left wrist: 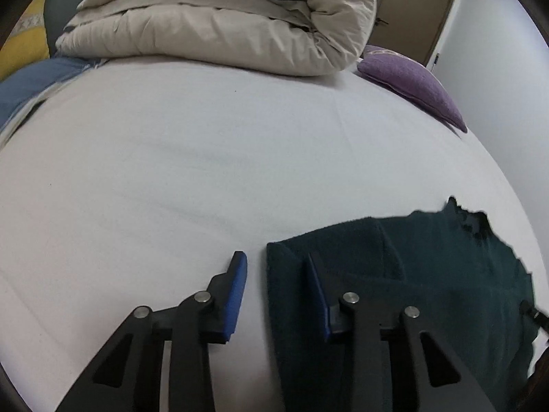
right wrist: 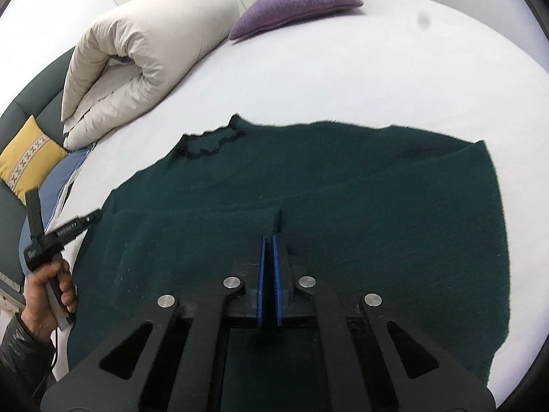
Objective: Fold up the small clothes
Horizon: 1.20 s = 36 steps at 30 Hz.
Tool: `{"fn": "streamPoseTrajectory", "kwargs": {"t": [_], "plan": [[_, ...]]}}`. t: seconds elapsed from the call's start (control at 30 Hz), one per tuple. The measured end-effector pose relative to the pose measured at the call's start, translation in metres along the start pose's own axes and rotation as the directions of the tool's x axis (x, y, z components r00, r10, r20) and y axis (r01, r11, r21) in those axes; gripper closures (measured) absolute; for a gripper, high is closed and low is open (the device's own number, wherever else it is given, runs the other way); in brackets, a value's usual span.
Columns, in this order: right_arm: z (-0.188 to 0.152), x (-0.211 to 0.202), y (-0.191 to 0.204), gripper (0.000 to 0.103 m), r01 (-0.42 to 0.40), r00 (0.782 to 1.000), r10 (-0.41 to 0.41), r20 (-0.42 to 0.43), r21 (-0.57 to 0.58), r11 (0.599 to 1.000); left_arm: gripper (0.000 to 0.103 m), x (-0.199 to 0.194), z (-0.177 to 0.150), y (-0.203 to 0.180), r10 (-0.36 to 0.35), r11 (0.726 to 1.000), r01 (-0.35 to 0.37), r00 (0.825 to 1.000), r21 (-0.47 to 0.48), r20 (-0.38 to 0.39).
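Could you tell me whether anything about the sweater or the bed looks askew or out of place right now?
Nothing looks damaged or spilled. The dark green sweater lies mostly flat on the white bed sheet; the only irregularity is a small ridge of fabric pinched up at the right gripper, whose jaws are shut on it.

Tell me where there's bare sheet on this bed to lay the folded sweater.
Bare sheet lies between the dark green sweater, the rolled duvet and the purple cushion. The headboard side is crowded: duvet, yellow cushion, blue fabric.
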State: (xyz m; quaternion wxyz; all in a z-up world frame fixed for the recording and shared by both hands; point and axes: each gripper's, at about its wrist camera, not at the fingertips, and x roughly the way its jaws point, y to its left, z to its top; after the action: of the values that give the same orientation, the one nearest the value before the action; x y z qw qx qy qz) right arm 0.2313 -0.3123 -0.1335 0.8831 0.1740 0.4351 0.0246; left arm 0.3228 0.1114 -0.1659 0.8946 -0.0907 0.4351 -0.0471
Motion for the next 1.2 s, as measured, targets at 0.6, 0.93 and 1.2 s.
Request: {"fn": "streamPoseTrajectory", "kwargs": {"t": [0.6,0.93,1.2], "plan": [[0.016,-0.013,0.000,0.059,-0.101,0.995,0.101,-0.005,0.014,0.995,0.074,0.003,-0.005,0.005,0.000,1.000,-0.001,1.000,0.031,0.030],[0.018,0.005,0.022,0.101,0.054,0.998,-0.057,-0.024,-0.091,0.994,0.074,0.003,-0.009,0.003,-0.006,1.000,0.005,0.999,0.029,0.046],[0.001,0.015,-0.021,0.103,0.086,0.996,-0.086,-0.027,-0.007,0.996,0.074,0.003,-0.008,0.002,-0.003,1.000,0.002,0.999,0.031,0.042]]}}
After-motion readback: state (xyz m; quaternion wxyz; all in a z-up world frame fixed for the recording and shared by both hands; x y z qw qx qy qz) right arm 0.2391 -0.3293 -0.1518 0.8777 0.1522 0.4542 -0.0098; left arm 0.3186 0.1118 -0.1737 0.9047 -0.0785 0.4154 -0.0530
